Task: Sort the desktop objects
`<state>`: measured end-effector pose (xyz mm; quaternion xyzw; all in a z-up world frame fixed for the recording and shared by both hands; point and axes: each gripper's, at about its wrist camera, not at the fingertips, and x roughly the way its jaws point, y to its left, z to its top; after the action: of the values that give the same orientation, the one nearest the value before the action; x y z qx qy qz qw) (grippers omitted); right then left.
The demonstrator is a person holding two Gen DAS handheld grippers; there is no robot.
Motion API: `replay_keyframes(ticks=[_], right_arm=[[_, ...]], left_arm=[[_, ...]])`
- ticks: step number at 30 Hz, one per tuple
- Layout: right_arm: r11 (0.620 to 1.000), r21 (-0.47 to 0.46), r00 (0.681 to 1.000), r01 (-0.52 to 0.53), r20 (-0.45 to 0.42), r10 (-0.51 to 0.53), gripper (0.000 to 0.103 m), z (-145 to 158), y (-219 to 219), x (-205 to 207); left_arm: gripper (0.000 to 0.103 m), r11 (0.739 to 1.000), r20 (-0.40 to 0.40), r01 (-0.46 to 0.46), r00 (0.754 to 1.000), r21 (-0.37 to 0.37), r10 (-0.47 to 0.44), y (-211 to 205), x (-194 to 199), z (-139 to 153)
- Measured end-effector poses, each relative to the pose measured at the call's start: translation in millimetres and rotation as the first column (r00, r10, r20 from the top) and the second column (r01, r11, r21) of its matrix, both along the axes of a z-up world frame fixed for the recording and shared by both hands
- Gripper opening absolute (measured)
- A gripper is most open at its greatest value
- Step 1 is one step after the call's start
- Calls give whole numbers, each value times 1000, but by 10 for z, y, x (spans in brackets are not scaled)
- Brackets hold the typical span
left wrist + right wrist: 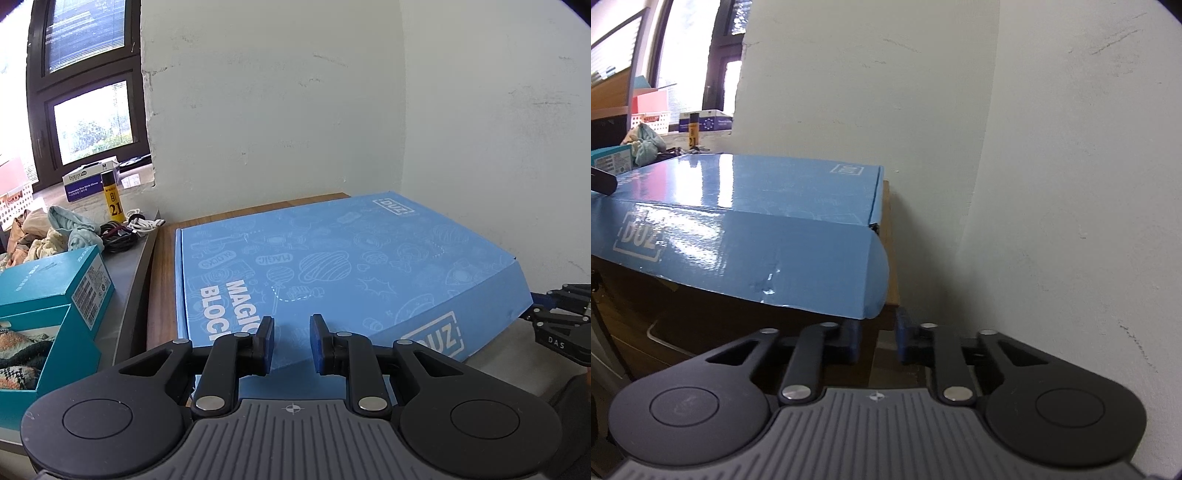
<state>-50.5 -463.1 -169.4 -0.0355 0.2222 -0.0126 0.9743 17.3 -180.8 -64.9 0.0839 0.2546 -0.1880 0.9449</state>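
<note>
Blue box (pixel 354 266) on wooden desk (pixel 162 280), lid closed

blue box (pixel 746 236) cut off left, underside hidden

Light source: daylight through window (pixel 92 122) at upper left in both views; panes blown out to white.
Overall level: moderately bright, cool, soft on wall (pixel 295 110).
Glare: strong streaked sheen on lid of blue box (pixel 746 184) in right wrist view; matte in left wrist view.
Shadows: dark under raised box flap and beneath it; soft elsewhere.
Distortion: fisheye bowing of wall corner and window frame; black vignette at upper corners.
Focus: sharp nearby; distant clutter slightly soft.
</note>
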Motion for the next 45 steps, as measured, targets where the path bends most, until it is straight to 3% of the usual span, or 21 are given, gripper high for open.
replay_keyframes(ticks=[2,8,22,35,45], right_arm=[[1000,4,1000,-5,2,5,9,25,14,-20],[1000,14,1000,-11,2,11,6,164,21,-93],[996,86,1000,-20,-18,22,7,376,-57,-221],[995,98,997,-12,-72,19,11,216,-56,-272],[995,100,996,14,-90,-5,15,342,-95,-417]], left_arm=[[24,1000,2,0,1000,-4,0,13,-6,-9],[24,1000,12,-1,1000,-5,1,8,-12,-26],[24,1000,21,-3,1000,-10,3,19,-30,-44],[24,1000,35,-6,999,0,6,8,-47,-48],[25,998,105,-10,994,56,4,-6,-267,-76]])
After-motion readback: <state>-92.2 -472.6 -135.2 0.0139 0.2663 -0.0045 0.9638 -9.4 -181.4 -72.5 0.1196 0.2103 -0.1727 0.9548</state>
